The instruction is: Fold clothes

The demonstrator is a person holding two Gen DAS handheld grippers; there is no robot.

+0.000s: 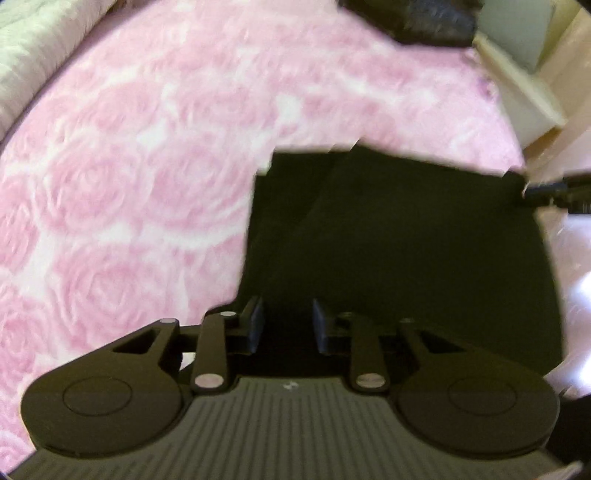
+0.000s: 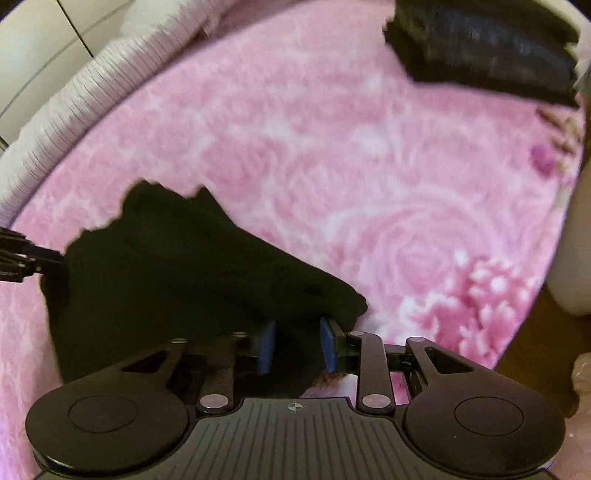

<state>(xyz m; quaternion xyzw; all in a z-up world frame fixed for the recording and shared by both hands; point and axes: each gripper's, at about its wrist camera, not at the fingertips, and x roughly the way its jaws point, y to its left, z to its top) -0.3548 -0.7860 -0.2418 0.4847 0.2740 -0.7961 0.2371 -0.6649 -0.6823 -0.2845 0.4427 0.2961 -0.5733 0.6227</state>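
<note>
A black garment (image 1: pixel 399 236) lies on a pink rose-pattern blanket (image 1: pixel 147 166). In the left wrist view my left gripper (image 1: pixel 288 325) has its blue-padded fingers around the garment's near edge, jaws narrowly apart with black cloth between them. The right gripper (image 1: pixel 546 192) shows at the garment's far right corner. In the right wrist view my right gripper (image 2: pixel 297 343) holds the near corner of the same garment (image 2: pixel 177 280) between its fingers. The left gripper (image 2: pixel 26 258) shows at the garment's left edge. The frames are blurred.
A stack of folded dark clothes (image 2: pixel 487 51) lies at the far side of the blanket (image 2: pixel 332 147), also in the left wrist view (image 1: pixel 413 18). A white quilted cover (image 2: pixel 74 110) runs along the left. The bed edge and floor (image 1: pixel 532 92) are at the right.
</note>
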